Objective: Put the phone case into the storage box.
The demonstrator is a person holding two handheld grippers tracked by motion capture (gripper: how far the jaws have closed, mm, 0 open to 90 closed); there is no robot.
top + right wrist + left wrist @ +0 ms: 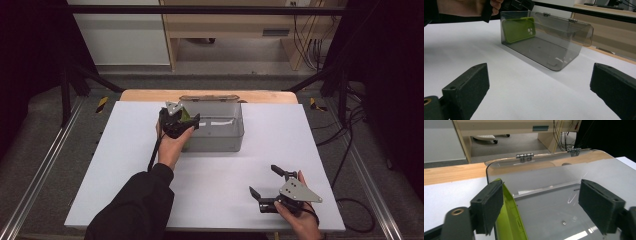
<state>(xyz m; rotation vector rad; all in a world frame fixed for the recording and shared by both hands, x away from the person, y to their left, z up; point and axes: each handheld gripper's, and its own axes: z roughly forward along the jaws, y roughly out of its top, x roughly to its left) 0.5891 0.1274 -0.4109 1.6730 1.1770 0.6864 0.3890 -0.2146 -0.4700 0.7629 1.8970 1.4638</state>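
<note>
Here we have our left gripper [194, 120] over the left end of the clear smoked plastic box [220, 142], its jaws standing wide apart. The lime-green phone case [510, 220] sits inside the box, standing on edge and leaning against the left end wall, right beside one jaw pad; nothing presses on it from the other side, so we judge it to be released rather than held. In the right gripper view the case [518, 29] shows through the wall with its camera cut-out facing into the box.

We expect the case to be light and somewhat flexible, a thin shell that bends if pinched across its open face. Its smooth surface may slip between the pads. We would take it by one long edge, near the middle, pads on the back and the inner face, and squeeze gently so the rim does not buckle. Leaning as it does, a nudge could tip it flat onto the box floor.

The box looks stiff yet light, with a hinged lid [534, 160] folded open at the back; a careless knock would probably slide it on the white tabletop [125, 165].

Our right gripper [264, 181] rests near the front right of the table, well apart from the box, jaws open and empty.

By our count: one phone case, one box, two hinges on its lid, two grippers.
</note>
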